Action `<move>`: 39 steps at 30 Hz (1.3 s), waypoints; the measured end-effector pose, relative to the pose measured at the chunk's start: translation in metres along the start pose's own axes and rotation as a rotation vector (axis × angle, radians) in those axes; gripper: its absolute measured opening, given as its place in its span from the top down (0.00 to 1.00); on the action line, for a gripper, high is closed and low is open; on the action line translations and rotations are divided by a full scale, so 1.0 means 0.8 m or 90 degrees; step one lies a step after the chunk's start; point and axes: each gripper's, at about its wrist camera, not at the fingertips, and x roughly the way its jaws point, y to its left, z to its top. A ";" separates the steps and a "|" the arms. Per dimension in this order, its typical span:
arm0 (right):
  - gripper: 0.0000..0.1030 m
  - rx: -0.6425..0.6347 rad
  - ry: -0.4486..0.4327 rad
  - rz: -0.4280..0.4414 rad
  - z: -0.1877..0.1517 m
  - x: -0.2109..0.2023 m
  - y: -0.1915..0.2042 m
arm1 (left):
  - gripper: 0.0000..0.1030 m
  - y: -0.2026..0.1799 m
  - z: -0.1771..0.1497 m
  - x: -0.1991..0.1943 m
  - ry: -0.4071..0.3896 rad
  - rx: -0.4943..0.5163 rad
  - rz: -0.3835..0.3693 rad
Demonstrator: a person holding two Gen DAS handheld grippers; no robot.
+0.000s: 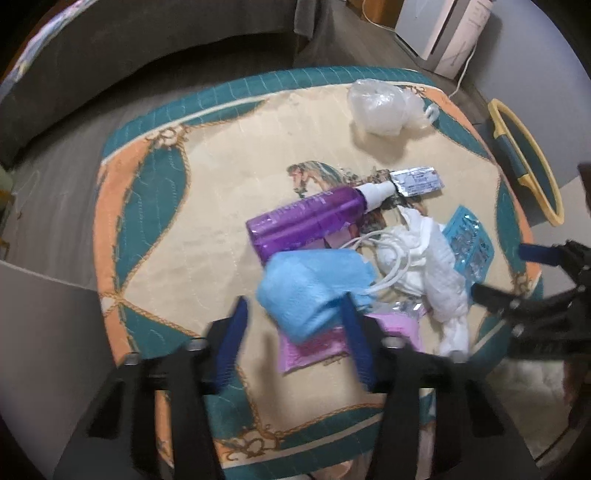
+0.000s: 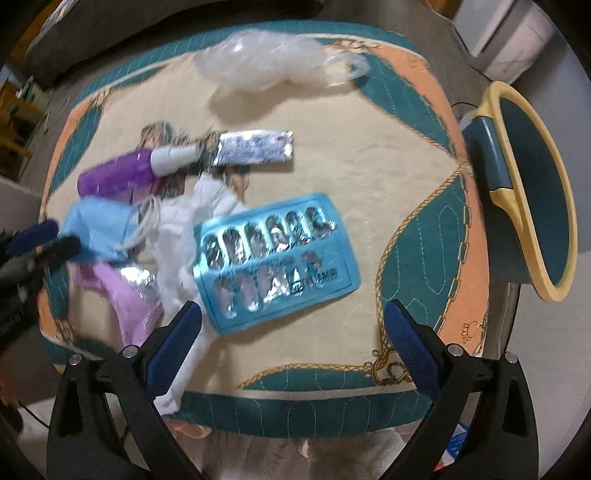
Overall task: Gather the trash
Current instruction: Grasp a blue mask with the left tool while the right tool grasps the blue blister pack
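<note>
Trash lies on a table under a quilted cream, teal and orange cloth [image 1: 155,206]. A crumpled blue face mask [image 1: 314,280] sits between the blue pads of my left gripper [image 1: 295,302], which press on its sides. In the right wrist view that left gripper [image 2: 51,240] pinches the mask [image 2: 99,229] at the left edge. My right gripper [image 2: 291,310] hangs open, pointing down just in front of a blue blister pack [image 2: 277,258], and touches nothing. Around them lie a purple spray bottle [image 1: 306,218], a silver foil sachet [image 2: 255,147], white tissue [image 1: 436,266] and a pink packet [image 1: 317,347].
A crumpled clear plastic bag [image 1: 380,103] lies at the far side of the table. A teal bin with a yellow rim [image 2: 532,195] stands off the table's right edge. A grey sofa [image 1: 110,55] and a white appliance [image 1: 454,33] are beyond.
</note>
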 end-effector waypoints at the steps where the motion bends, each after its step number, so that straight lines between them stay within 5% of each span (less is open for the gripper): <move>1: 0.06 -0.008 0.006 -0.003 -0.002 0.002 0.002 | 0.73 -0.001 0.001 0.001 0.003 0.003 -0.003; 5: 0.06 -0.035 0.027 -0.015 -0.009 0.009 0.008 | 0.86 -0.012 0.004 -0.003 -0.008 0.030 0.008; 13: 0.12 -0.115 0.036 -0.072 -0.021 0.023 0.017 | 0.89 -0.021 0.015 -0.015 -0.035 0.046 0.012; 19: 0.30 -0.110 -0.061 -0.070 0.005 0.000 0.012 | 0.89 -0.013 0.021 -0.025 -0.052 0.022 -0.005; 25: 0.35 -0.110 -0.122 -0.044 0.036 -0.008 0.008 | 0.90 0.002 0.027 -0.034 -0.067 -0.013 -0.012; 31: 0.35 -0.168 -0.118 -0.028 0.056 -0.007 0.016 | 0.89 0.015 0.031 -0.037 -0.072 -0.037 -0.022; 39: 0.28 -0.258 -0.123 -0.096 0.052 -0.001 0.039 | 0.89 0.019 0.034 -0.032 -0.064 -0.041 -0.028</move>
